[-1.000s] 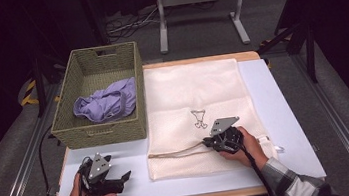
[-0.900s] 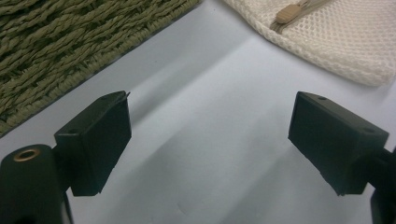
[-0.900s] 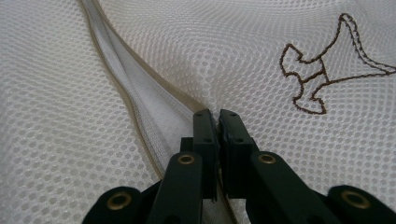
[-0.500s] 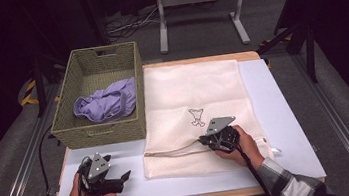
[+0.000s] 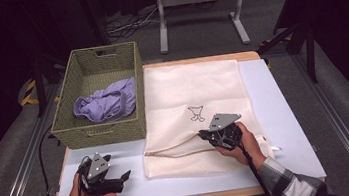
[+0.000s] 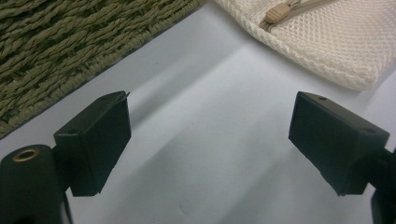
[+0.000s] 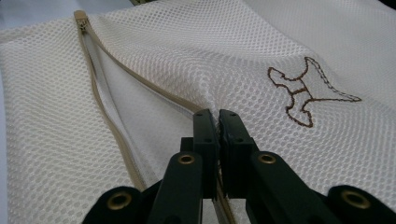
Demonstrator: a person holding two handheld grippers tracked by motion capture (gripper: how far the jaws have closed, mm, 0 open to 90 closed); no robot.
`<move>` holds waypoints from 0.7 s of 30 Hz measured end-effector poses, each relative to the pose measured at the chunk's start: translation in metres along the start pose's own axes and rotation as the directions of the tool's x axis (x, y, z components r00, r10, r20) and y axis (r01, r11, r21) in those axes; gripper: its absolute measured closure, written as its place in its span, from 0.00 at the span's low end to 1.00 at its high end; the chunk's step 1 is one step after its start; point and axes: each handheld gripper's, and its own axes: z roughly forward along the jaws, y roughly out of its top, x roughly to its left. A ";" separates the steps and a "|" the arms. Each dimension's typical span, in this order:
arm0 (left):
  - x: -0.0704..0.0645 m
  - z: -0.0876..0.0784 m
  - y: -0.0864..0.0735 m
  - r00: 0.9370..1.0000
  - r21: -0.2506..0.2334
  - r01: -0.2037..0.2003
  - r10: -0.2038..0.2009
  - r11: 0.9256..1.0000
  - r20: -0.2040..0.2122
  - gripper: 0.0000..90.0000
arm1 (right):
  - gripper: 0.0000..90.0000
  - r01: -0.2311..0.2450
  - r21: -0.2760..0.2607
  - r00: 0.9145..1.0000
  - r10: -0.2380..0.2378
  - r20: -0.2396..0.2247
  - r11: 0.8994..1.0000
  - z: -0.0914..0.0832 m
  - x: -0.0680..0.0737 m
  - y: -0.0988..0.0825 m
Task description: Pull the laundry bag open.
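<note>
Left tongs [image 5: 122, 177] gaped wide over bare surface [image 5: 285, 114], beside the wicker basket [image 5: 101, 132]; right tongs [image 5: 203, 135] pinched the half-unzipped zipper edge of the cream mesh bag [image 5: 196, 90], lying flat mid-surface, dog outline stitched on.

My right tongs [image 7: 218, 122] were black with brass-coloured rivets, and the mesh bag [image 7: 196, 51] ahead of them was cream, a fine honeycomb weave all over. Its zipper [image 7: 100, 100], to the left of those tongs, was tan. To their right sat a small brown outline of a dog [image 7: 306, 91], stitched in thread. My left tongs [image 6: 210, 140] were black too, over a pale blue-white table [image 6: 205, 93]. Beyond them the woven basket [image 5: 96, 100] was olive green, and the cloth [image 5: 107, 102] inside it was lilac.
</note>
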 end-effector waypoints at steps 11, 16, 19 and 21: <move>0.003 0.000 0.000 1.000 -0.016 0.013 -0.013 1.000 0.011 0.15 | 0.96 0.002 -0.051 1.000 -0.001 0.020 0.999 -0.005 -0.001 0.014; 0.003 0.001 0.001 1.000 -0.020 0.014 -0.014 1.000 0.017 0.15 | 0.96 0.014 -0.062 0.999 -0.012 0.039 0.998 -0.006 -0.001 0.016; 0.002 0.001 0.002 1.000 -0.010 0.004 -0.004 1.000 0.015 0.15 | 0.96 0.009 -0.073 0.999 -0.006 0.036 0.997 -0.007 -0.001 0.016; 0.002 0.001 0.003 1.000 -0.015 -0.002 0.002 1.000 0.011 0.15 | 0.96 0.010 -0.087 0.999 -0.007 0.038 0.996 -0.009 -0.002 0.016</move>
